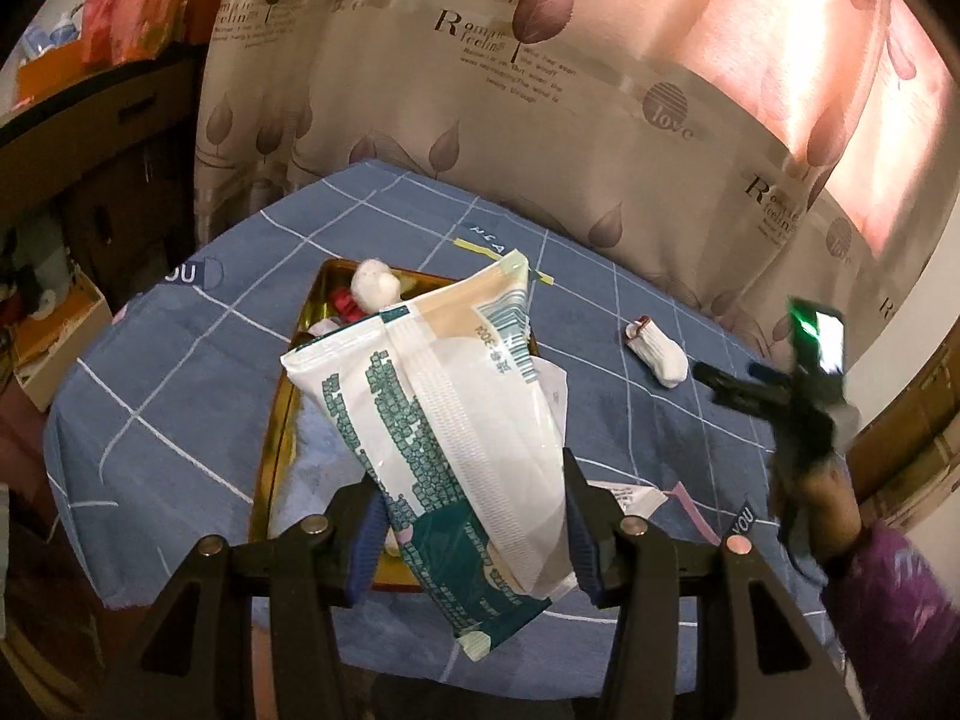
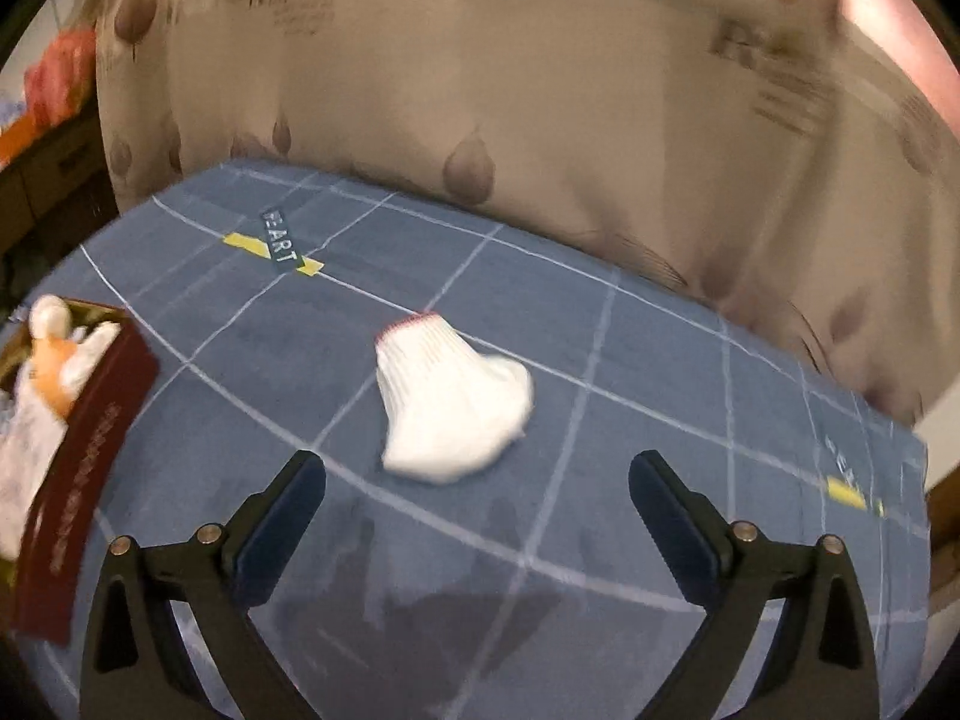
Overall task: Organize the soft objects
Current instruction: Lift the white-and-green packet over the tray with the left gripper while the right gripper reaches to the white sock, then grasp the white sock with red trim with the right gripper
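We have the left hand-held gripper (image 1: 474, 534) clamped on a white-and-teal tissue pack (image 1: 444, 420), both blue pads pressed into its lower end, pack tilted up and away from the fingers. Directly beyond and below it sits the gold-lined tray (image 1: 273, 450), red outer wall, on the blue checked worktop (image 1: 180, 372). At the tray's far end we see a white cotton ball (image 1: 373, 287) and something small and red beside it; the pack blocks most of the tray's inside. Ahead-right of the left hand-held gripper, well clear of the tray, lies a white glove (image 1: 657, 354) with a red cuff edge, flat on the cloth. Further right the right hand-held gripper (image 1: 738, 387) shows blurred, held in a hand with a purple sleeve. From the right wrist view, the right hand-held gripper (image 2: 477, 474) has its jaws spread wide, nothing between them, above the worktop (image 2: 630, 420). The glove (image 2: 453, 408) sits just ahead of the fingertips, roughly centred between them, not touching either. The tray (image 2: 78, 468) is far left of this hand-held gripper, white and orange soft items piled in it. Leaf-print curtain (image 1: 540, 90) behind the worktop.
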{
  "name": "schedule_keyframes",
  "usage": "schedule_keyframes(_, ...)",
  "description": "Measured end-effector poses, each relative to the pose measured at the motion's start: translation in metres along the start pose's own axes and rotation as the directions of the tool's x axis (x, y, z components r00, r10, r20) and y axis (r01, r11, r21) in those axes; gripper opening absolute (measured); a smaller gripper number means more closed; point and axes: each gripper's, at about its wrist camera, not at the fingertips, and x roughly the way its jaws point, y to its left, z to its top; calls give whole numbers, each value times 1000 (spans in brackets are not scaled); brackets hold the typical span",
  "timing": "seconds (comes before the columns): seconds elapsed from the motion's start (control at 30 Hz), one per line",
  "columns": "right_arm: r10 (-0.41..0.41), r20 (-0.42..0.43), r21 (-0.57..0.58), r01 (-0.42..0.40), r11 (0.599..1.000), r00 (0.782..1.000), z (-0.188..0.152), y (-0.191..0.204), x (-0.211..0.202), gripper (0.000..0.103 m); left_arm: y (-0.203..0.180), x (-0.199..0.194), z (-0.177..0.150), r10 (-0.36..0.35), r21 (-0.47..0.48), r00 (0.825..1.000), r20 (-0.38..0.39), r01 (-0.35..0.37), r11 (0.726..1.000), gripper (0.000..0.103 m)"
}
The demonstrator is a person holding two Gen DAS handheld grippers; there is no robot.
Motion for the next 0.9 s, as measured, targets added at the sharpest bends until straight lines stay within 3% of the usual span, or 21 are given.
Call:
schedule_keyframes(0.23, -9, -105, -28, 6, 1000, 994, 24, 12, 51, 93, 4, 10, -1, -5, -3, 1000, -27, 5, 1000, 52)
schedule_keyframes(0.33, -60, -147, -52, 53, 997, 987, 22, 13, 71, 92, 7, 15, -1, -4, -15, 999, -40, 3, 1000, 52)
schedule_keyframes(0.37, -61, -161, -41, 56, 998, 985, 21, 9, 76, 75, 7, 16, -1, -2, -16, 999, -42, 1, 1000, 52)
schedule_keyframes(0.4, -19, -186, 6, 20, 1000, 982, 18, 3, 83, 43, 7, 16, -1, -1, -17, 999, -42, 0, 1000, 52)
schedule_keyframes(0.43, 38, -194, 59, -27, 998, 980, 16, -4, 85, 42, 7, 16, -1, 0, -16, 999, -41, -1, 1000, 52)
schedule_keyframes(0.5, 54, -191, 85, -38, 996, 980, 14, -8, 81, 25, 6, 17, 0, 9, -10, 999, -38, -10, 1000, 52)
schedule_keyframes(0.57, 89, -184, 117, -69, 991, 979, 9, -12, 69, 20, 6, 17, -1, 13, -13, 999, -41, -13, 1000, 52)
schedule_keyframes(0.6, 156, -155, 156, -132, 979, 976, 2, -14, 54, 20, 6, 16, -1, 13, -17, 999, -37, -13, 1000, 52)
schedule_keyframes(0.67, 169, -115, 136, -153, 979, 979, -12, -8, 27, 20, 6, 12, -1, 27, -14, 999, -26, -27, 1000, 52)
schedule_keyframes(0.9, 291, -4, 215, -283, 935, 957, -106, 6, -84, 20, 7, -1, -5, 70, 14, 998, -4, -70, 997, 52)
